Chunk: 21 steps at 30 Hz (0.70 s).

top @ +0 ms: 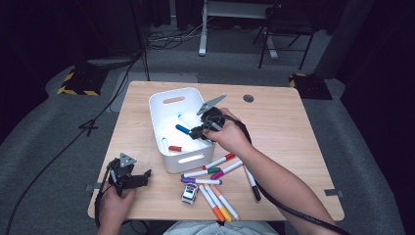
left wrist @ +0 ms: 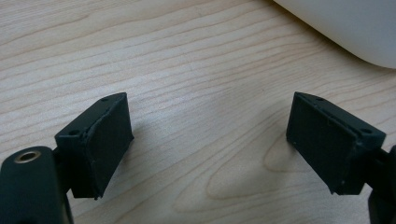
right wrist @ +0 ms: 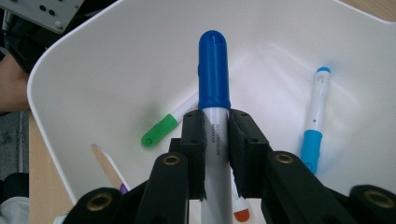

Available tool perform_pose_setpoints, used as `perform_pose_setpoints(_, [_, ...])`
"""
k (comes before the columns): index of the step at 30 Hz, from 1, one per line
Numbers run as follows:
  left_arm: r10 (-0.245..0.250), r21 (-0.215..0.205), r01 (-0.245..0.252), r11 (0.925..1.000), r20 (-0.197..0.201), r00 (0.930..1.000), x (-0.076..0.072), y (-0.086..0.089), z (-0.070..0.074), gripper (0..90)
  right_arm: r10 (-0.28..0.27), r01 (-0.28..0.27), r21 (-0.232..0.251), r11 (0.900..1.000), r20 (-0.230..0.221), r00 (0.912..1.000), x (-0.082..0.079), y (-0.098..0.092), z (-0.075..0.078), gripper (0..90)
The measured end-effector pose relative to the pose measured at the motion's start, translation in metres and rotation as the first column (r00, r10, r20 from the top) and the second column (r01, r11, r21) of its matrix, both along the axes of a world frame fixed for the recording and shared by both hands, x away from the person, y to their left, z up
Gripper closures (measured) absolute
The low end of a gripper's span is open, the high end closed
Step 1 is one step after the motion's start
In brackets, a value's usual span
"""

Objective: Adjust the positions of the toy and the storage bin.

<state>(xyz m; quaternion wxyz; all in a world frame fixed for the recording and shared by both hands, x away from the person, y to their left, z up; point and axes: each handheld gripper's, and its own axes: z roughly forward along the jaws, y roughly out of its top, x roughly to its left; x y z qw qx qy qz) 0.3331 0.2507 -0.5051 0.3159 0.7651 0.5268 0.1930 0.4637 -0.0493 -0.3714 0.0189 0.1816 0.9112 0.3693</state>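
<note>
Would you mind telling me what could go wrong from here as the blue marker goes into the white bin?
1. The right gripper clamps the blue marker by its white barrel just below the cap; released from above the white bin, it may bounce onto the green-capped marker.
2. The loose markers lie close under the right forearm, which may sweep them.

Small print on blue-capped marker (right wrist: 214, 135), too small to read
</note>
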Motion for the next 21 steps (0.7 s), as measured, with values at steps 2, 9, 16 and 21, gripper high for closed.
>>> perform_pose_setpoints(2, [0.000,0.000,0.000,1.0000,0.000,1.0000,0.000,0.000,0.000,14.6,0.003,-0.003,-0.012,1.000,-0.001,1.0000,-0.001,0.002,-0.001,77.0])
perform_pose_setpoints(9, [0.000,0.000,0.000,1.0000,-0.001,1.0000,0.000,0.000,0.000,14.6,0.000,0.000,-0.056,0.998,-0.012,0.9999,-0.002,0.009,-0.005,77.0])
perform_pose_setpoints(16, [0.000,0.000,0.000,1.0000,0.000,1.0000,0.000,0.000,0.000,14.6,0.000,-0.002,-0.083,0.997,-0.019,0.9998,-0.001,0.015,-0.009,77.0])
perform_pose_setpoints(21, [0.001,0.000,-0.001,1.0000,0.002,1.0000,0.000,0.000,0.000,14.6,-0.005,0.002,-0.094,0.996,-0.028,0.9996,-0.001,0.018,-0.013,77.0])
